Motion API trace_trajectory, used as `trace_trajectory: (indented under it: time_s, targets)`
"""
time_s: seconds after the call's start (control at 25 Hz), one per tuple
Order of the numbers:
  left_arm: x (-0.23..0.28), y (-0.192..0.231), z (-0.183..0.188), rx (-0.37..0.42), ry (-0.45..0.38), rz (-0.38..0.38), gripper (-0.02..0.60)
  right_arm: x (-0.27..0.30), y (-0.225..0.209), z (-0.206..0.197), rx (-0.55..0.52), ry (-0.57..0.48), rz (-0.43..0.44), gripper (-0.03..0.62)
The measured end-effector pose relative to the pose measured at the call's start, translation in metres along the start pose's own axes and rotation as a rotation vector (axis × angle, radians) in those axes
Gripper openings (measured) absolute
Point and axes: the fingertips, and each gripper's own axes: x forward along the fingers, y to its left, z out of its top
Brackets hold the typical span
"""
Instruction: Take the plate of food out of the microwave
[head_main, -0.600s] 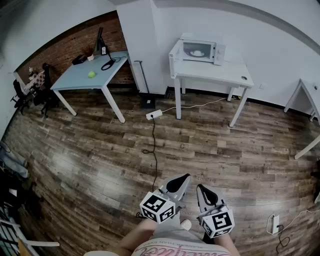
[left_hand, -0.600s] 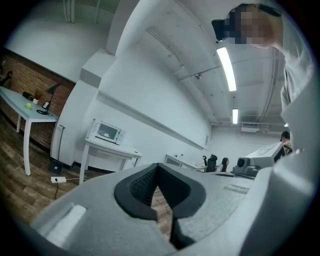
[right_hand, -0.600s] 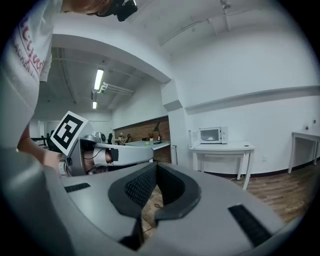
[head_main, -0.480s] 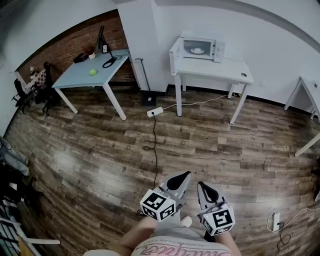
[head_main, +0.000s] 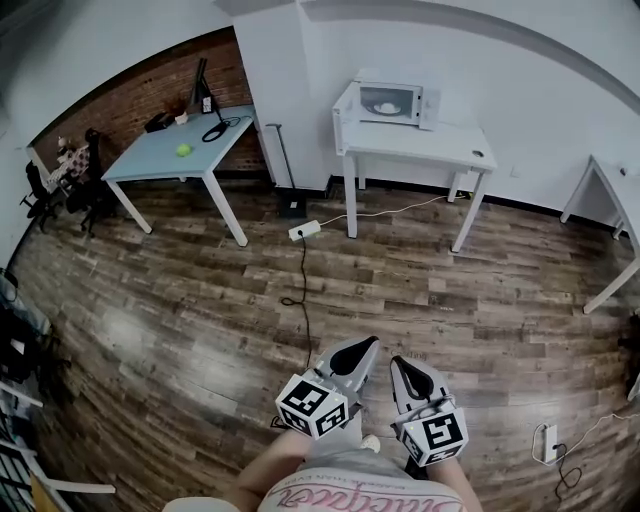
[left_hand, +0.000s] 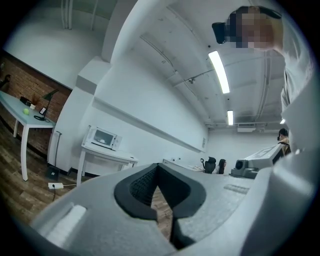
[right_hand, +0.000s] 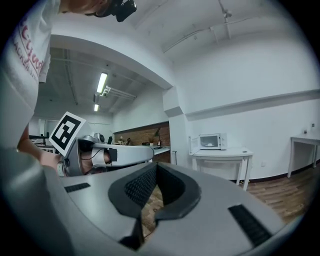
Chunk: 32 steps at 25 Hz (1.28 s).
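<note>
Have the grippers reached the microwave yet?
No, the left gripper and right gripper hang near the person, with wide floor between them and the microwave.

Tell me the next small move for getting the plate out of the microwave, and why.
Probably step forward toward the white table: the microwave, door apparently open with the plate of food inside, stands far across the room from both grippers. The left gripper and right gripper are shut and empty, so nothing needs setting down first.
</note>
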Motion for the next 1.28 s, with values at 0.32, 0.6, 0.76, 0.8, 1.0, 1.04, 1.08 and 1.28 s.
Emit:
trace_trajectory:
  time_s: [0.32, 0.6, 0.76, 0.8, 1.0, 1.04, 1.08, 1.28]
  targets:
    - [0.026, 0.03, 0.019, 0.022, -0.024, 0.007, 0.003, 0.034, -0.024, 0.018, -0.027, -0.028, -0.009, 0.011]
    - [0.057, 0.064, 0.042, 0.017, -0.045, 0.003, 0.003, 0.076, -0.046, 0.039, -0.039, -0.039, -0.011, 0.012]
    - [0.072, 0.09, 0.049, 0.004, -0.054, 0.009, 0.003, 0.106, -0.056, 0.051, -0.067, -0.055, 0.003, 0.012]
    - [0.076, 0.096, 0.05, 0.002, -0.056, 0.01, 0.003, 0.112, -0.059, 0.054, -0.073, -0.059, 0.0, 0.011]
    - [0.103, 0.121, 0.062, -0.001, -0.064, -0.005, 0.003, 0.142, -0.08, 0.064, -0.08, -0.053, -0.016, 0.011]
    - [0.107, 0.125, 0.064, 0.001, -0.065, -0.01, 0.003, 0.147, -0.083, 0.064, -0.082, -0.043, -0.017, 0.011]
    - [0.111, 0.129, 0.065, 0.004, -0.064, -0.014, 0.003, 0.153, -0.086, 0.063, -0.082, -0.033, -0.017, 0.011]
    - [0.131, 0.152, 0.071, 0.009, -0.056, -0.035, 0.003, 0.182, -0.101, 0.064, -0.064, -0.015, -0.027, 0.012]
